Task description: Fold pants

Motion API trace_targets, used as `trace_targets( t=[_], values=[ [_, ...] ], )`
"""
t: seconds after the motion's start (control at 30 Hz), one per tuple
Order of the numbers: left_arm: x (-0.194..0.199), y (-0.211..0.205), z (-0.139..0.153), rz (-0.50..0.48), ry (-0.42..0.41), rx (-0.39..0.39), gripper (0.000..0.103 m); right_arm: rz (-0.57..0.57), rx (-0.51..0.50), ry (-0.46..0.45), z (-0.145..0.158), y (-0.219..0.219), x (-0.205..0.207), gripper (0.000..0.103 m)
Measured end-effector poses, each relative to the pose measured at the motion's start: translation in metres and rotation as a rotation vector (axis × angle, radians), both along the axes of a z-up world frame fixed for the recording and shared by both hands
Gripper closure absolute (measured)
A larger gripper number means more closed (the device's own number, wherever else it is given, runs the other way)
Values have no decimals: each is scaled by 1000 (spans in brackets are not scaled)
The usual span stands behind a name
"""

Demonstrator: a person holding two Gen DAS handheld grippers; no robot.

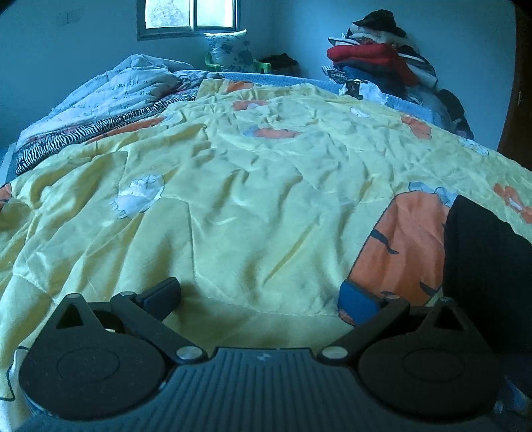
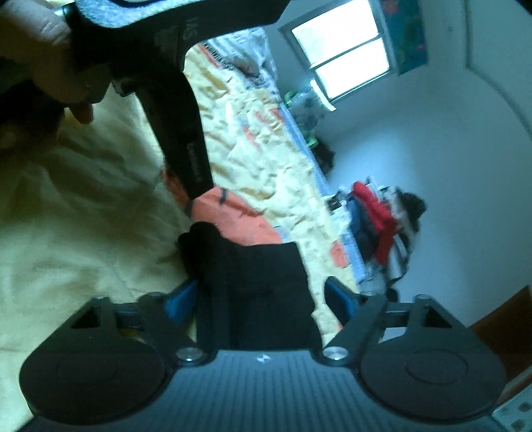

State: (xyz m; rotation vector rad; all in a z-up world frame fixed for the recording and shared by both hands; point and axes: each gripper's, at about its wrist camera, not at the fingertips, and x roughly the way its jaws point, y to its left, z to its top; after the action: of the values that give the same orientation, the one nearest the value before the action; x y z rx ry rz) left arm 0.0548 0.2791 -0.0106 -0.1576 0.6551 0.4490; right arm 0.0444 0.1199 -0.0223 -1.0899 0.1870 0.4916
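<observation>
The black pants (image 2: pixel 256 292) lie folded into a compact bundle on the yellow patterned bedspread (image 2: pixel 66 239). In the right wrist view they sit between the blue pads of my right gripper (image 2: pixel 262 300), whose jaws stand wide apart, not pinching the cloth. In the left wrist view the pants (image 1: pixel 485 266) show as a dark mass at the right edge. My left gripper (image 1: pixel 259 295) is open and empty, low over the bedspread (image 1: pixel 232 199), to the left of the pants. The left gripper's body (image 2: pixel 173 99) and the hand holding it fill the upper left of the right wrist view.
A pile of mixed clothes (image 1: pixel 382 63) sits at the far right corner of the bed. A crumpled white and zebra-striped blanket (image 1: pixel 99 106) lies at the far left. A pillow (image 1: pixel 229 50) leans below the window (image 1: pixel 189 16). A wooden door edge (image 1: pixel 518 99) stands at the right.
</observation>
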Motion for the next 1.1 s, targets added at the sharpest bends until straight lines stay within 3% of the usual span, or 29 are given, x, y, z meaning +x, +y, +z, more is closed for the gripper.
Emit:
trace_targets(
  t=[0.03,0.1,0.2,0.33,0.43,0.57,0.63,0.77,1.0,1.1],
  values=[
    [-1,1,0,-1,-4,-6,0,10,-15,5,-4,2,0,62],
    [-3,3,0,-5,-19,-22,0,28,-34,14,-11,6,-3,78],
    [-7,6,5,-49,-45,-84,1,27,6,51,-8,4,-2,84],
    [-8,13,16,-196,-124,-398,0,-33,309,291,29,-21,23,88],
    [7,18,14,-219,-114,-614,1,-44,447,381,50,-39,36,88],
    [36,17,7,-290,-79,-885,1,-21,457,363,58,-46,35,88],
    [54,11,3,-318,-45,-969,1,-18,462,357,60,-48,35,88],
    [79,-6,-1,-350,-14,-971,1,-25,505,377,65,-59,31,88],
    [97,-22,-3,-365,-9,-1001,4,-2,482,375,64,-60,25,88],
    [95,-20,-5,-404,-25,-973,14,-9,502,386,62,-63,27,88]
  ],
)
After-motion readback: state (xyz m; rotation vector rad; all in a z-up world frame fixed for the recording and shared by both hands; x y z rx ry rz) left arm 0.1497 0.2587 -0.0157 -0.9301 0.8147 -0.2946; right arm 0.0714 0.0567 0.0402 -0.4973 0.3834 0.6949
